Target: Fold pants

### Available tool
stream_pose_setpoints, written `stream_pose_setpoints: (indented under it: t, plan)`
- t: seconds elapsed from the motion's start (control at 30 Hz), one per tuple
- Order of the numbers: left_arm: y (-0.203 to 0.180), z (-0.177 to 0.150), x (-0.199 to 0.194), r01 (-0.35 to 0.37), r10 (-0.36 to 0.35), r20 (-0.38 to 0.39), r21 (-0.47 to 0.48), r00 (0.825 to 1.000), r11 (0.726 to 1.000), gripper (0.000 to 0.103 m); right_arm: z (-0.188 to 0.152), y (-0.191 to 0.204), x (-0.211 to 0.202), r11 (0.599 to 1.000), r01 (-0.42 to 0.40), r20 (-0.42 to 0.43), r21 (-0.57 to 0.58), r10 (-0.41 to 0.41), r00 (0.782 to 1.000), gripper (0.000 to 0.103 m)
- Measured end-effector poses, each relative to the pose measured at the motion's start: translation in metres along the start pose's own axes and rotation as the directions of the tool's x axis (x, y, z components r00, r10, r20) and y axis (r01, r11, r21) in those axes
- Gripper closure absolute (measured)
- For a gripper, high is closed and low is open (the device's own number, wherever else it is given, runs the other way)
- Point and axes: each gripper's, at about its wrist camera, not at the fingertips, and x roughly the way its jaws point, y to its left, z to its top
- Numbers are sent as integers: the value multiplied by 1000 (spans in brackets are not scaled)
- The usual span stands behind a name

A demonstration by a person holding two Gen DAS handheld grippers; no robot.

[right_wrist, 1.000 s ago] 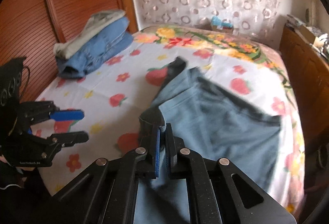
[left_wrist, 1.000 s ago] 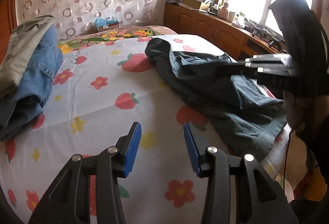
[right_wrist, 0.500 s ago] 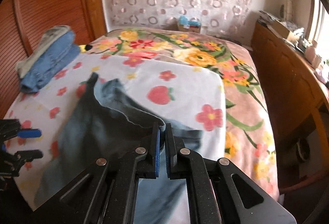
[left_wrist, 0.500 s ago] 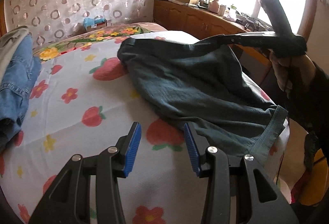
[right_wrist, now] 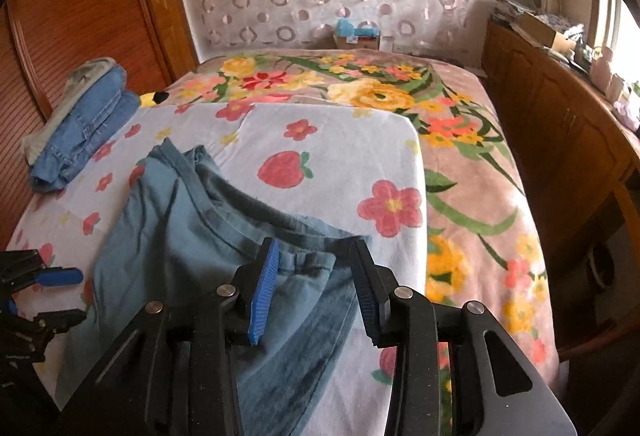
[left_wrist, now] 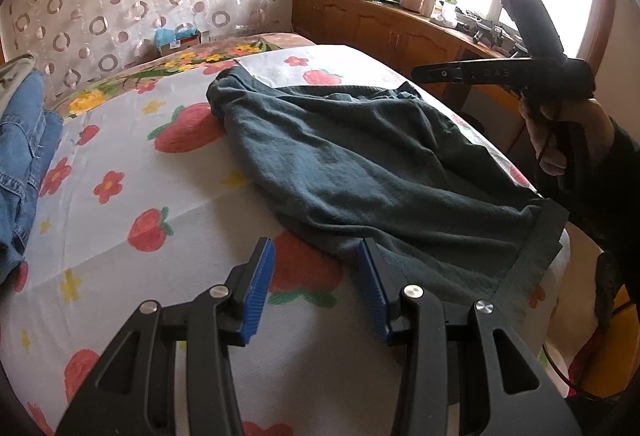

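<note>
Dark teal pants [left_wrist: 360, 164] lie spread across the strawberry-print sheet [left_wrist: 132, 196], with a hem at the bed's near right edge. My left gripper [left_wrist: 316, 248] hovers open over the sheet at the pants' near edge and holds nothing. In the right wrist view the pants [right_wrist: 180, 236] lie flat, and a waistband corner rests below my right gripper [right_wrist: 315, 248]. Its jaws are opening and the pads do not press the cloth. The left gripper [right_wrist: 78, 295] shows at the far left edge.
A stack of folded jeans [right_wrist: 80, 124] sits at the sheet's left side by the wooden headboard [right_wrist: 80, 16]. A floral blanket [right_wrist: 380, 92] covers the far bed. A wooden cabinet [right_wrist: 560, 140] runs along the right, under a cluttered windowsill. A small box [right_wrist: 356, 36] stands by the curtain.
My right gripper swung the pants' edge across the bed and spread them flat, then its jaws parted and let the cloth go. My left gripper shifted toward the pants.
</note>
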Motion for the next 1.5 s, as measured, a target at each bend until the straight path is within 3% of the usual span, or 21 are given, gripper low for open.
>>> stream_pose_setpoints:
  t: [0.13,0.43,0.47,0.5,0.6,0.77,1.0,1.03,1.1,1.33,1.37,1.4,1.43,1.5]
  plan:
    - [1,0,8,-12,12,-21,-7,1000,1000,61,-5,7,12,999,-30,-59,-18,29,998,66]
    - [2,-2,11,-3,3,-7,-23,1000,1000,60,-10,11,32,999,-11,-116,-38,7,993,66]
    - [2,-2,11,-4,3,-6,-23,1000,1000,59,-10,11,32,999,-11,-117,-44,6,993,69]
    - [2,-2,11,-2,2,-6,-24,1000,1000,58,-10,12,32,999,-14,-117,-49,8,993,83]
    - [0,-3,11,-2,2,-4,-23,1000,1000,55,-8,13,28,998,-13,-95,-65,7,995,99]
    - [-2,-3,11,1,-1,-5,-17,1000,1000,52,3,-3,11,997,71,0,-36,-71,997,103]
    - [-3,-3,11,1,-1,-5,-17,1000,1000,52,2,-9,16,1000,15,-40,-7,-15,999,101]
    - [-3,-3,11,1,-1,-5,-17,1000,1000,52,2,-6,19,1000,11,-45,-13,-11,999,98]
    - [-3,-3,11,1,-1,-4,-17,1000,1000,52,0,-4,23,1000,1,-55,-18,-2,999,75]
    - [-3,-3,11,1,-1,-5,-17,1000,1000,52,-4,1,37,1000,-16,-105,-23,14,994,73]
    - [-3,-3,11,1,-1,-5,-17,1000,1000,52,-5,2,37,999,-18,-108,-31,14,994,74]
    - [-2,-3,11,1,-1,-5,-17,1000,1000,52,-6,4,37,999,-24,-107,-39,19,994,89]
    - [-2,-3,11,1,-1,-5,-17,1000,1000,52,-6,5,36,998,-35,-105,-48,29,994,97]
    - [-2,-3,11,3,-3,-4,-19,1000,1000,52,-5,7,31,997,-27,-75,-68,22,997,102]
